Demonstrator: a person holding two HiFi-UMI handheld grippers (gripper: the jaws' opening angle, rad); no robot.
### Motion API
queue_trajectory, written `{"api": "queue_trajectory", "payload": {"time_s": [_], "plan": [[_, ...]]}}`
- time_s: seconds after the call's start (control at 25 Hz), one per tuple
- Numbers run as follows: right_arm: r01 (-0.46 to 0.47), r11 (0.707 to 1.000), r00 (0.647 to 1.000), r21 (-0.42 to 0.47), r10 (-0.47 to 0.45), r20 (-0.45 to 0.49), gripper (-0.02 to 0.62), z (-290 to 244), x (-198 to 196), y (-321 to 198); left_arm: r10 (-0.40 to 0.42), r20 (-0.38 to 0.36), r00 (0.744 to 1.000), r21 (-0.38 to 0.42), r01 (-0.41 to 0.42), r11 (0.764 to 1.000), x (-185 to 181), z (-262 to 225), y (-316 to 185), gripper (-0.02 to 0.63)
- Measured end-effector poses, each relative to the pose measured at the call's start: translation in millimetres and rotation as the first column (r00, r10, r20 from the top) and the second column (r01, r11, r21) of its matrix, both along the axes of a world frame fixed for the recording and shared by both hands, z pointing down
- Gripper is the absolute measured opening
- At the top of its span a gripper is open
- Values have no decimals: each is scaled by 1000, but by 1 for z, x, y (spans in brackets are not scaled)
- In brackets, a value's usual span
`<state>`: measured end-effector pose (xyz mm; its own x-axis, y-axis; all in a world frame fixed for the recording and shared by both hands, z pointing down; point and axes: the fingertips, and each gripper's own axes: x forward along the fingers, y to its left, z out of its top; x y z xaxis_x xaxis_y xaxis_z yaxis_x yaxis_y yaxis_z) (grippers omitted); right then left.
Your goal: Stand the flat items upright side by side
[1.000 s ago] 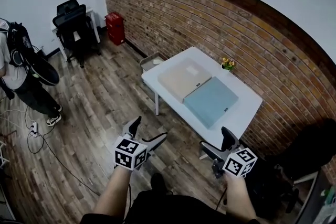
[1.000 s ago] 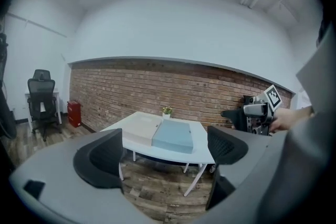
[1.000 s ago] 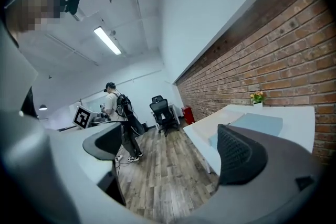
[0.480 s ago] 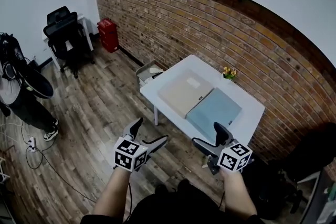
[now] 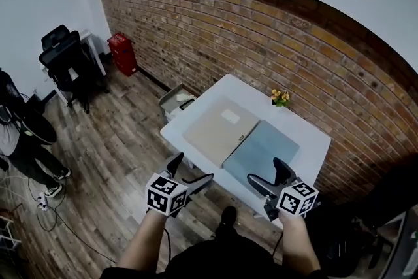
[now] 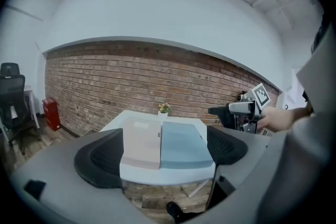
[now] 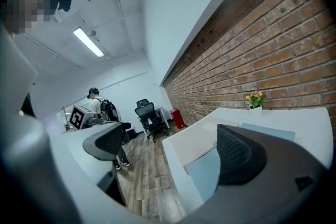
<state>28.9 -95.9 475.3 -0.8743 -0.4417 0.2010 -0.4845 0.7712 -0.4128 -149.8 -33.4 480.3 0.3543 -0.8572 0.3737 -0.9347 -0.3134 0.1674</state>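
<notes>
As we close on the white table point(image 5: 302, 132), the main change over the last second is distance. Earlier the table sat well ahead of both grippers with bare floor between. Now its near edge lies just beside the right gripper point(image 5: 271, 178), whose jaws overlap that edge in the head view. Meanwhile the left gripper point(image 5: 191, 173) hangs off the table's near corner, over floor and apart from the table.

Claw state, same in all three frames: both sets of jaws spread wide, nothing between them. The left gripper view frames the table in the gap, still some way off. The right gripper view shows only floor and the table's edge past the jaws.

Task items: the beige flat item point(image 5: 219, 131) and the blue flat item point(image 5: 261, 152) lie flat on the table, side by side, long edges touching or nearly so. Beige is on the table's left half, blue on its right. Neither has shifted relative to the table since the earlier frames. A small flower pot point(image 5: 281, 97) stands at the table's wall side, behind the blue item.

Other difference: the person with the backpack point(image 5: 19, 134) and the black office chair point(image 5: 65, 62), both well left of the table, now sit nearer the frame edge. We read this as our own camera advancing.

Meaning for the task: approach nearly done, no contact yet, nothing stood upright. We judge the blue item's near edge the likely first pickup, being closest to the right gripper. A thin item lying flush on the table may need sliding to the edge before the jaws can get under it
</notes>
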Motion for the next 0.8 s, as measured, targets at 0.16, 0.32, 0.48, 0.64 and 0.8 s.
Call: {"api": "queue_trajectory", "payload": {"time_s": [0.16,0.32,0.48,0.64,0.8], "plan": [[-42,999,999,-22,42,8,574,12,13,-53,25,12,1000,-14,-25,1000,5,-1,-55,515],[-38,998,999,-49,38,10,572,21,16,-96,55,16,998,-49,-55,997,19,3,-103,515],[-30,996,999,-83,31,19,569,29,17,-124,87,14,996,-85,-86,993,36,10,-134,515],[-24,995,1000,-96,25,11,569,37,13,-140,110,23,994,-97,-107,990,41,15,-152,515],[-52,993,999,-102,53,7,568,39,10,-142,137,9,991,-106,-135,985,37,21,-160,515]]}}
